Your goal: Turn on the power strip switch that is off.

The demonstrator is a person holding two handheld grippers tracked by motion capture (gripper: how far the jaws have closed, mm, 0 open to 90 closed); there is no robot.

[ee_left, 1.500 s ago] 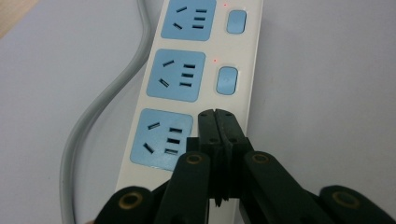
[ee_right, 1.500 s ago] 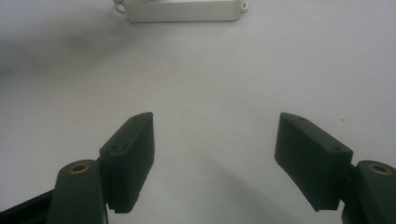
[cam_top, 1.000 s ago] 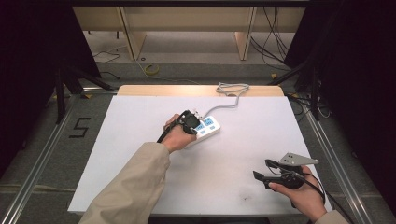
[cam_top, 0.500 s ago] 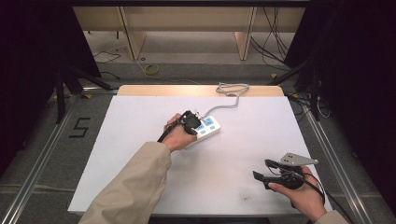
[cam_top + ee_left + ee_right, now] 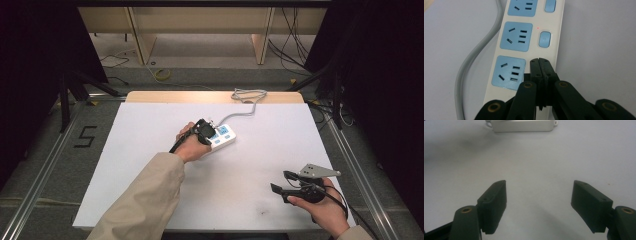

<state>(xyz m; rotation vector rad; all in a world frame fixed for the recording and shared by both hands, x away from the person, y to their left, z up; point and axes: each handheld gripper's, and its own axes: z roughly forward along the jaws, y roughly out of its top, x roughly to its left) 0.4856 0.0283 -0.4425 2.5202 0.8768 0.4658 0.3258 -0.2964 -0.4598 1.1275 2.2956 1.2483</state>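
Note:
A white power strip with blue sockets lies near the middle of the white table; its grey cable runs to the far edge. My left gripper is shut with nothing between its jaws. Its tips rest over the power strip beside the nearest socket, just below a blue switch with a small red light above it. My right gripper sits low at the table's near right, open and empty. Between its spread jaws lies bare table, and the strip is far ahead.
A wooden strip borders the table's far side, where the cable coils. Metal rails run along both sides on the floor, with a "5" mark at the left. Bare table surface spreads between the two hands.

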